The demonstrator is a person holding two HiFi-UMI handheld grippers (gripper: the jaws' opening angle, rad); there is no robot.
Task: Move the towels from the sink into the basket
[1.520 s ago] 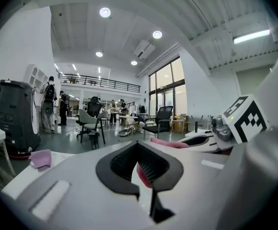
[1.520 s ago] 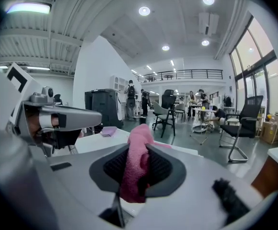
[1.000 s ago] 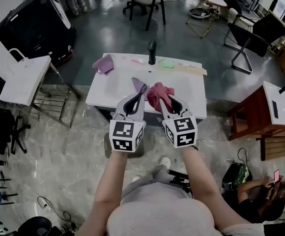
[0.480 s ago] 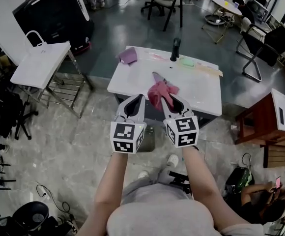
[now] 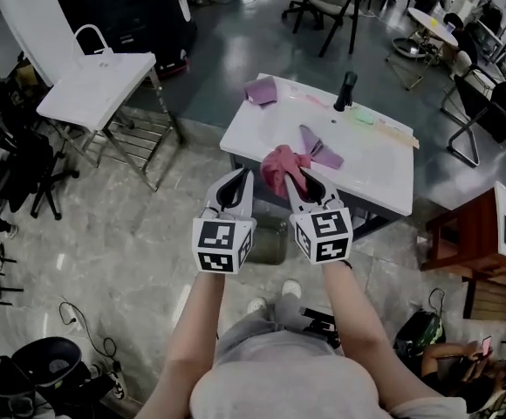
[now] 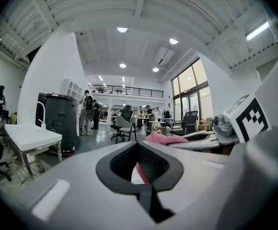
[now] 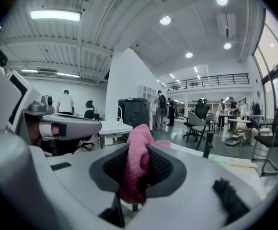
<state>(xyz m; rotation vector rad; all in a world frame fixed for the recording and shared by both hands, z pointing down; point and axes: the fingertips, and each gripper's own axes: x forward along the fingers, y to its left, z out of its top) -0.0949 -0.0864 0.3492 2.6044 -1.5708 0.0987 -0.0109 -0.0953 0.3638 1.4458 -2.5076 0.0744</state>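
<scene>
My right gripper (image 5: 291,180) is shut on a pink towel (image 5: 283,165), which bunches up above its tips over the sink's near edge. In the right gripper view the pink towel (image 7: 135,169) fills the gap between the pads of the right gripper (image 7: 138,152). The left gripper (image 5: 245,178) is beside it, shut and holding nothing, as the left gripper view (image 6: 138,150) also shows. One purple towel (image 5: 319,148) lies in the white sink (image 5: 262,133). Another purple towel (image 5: 260,90) rests on the sink's far left corner. A grey basket (image 5: 269,241) stands on the floor below the grippers.
A black faucet (image 5: 345,91) rises at the sink's back edge, with a green piece (image 5: 363,118) beside it. A white table (image 5: 96,90) with a wire rack stands left. A brown cabinet (image 5: 488,243) sits right. Chairs and a black machine (image 5: 126,11) stand behind.
The sink has slid up and to the right in the head view. Both grippers have come back from over the basin to its near edge, the right one keeping hold of the pink towel.
</scene>
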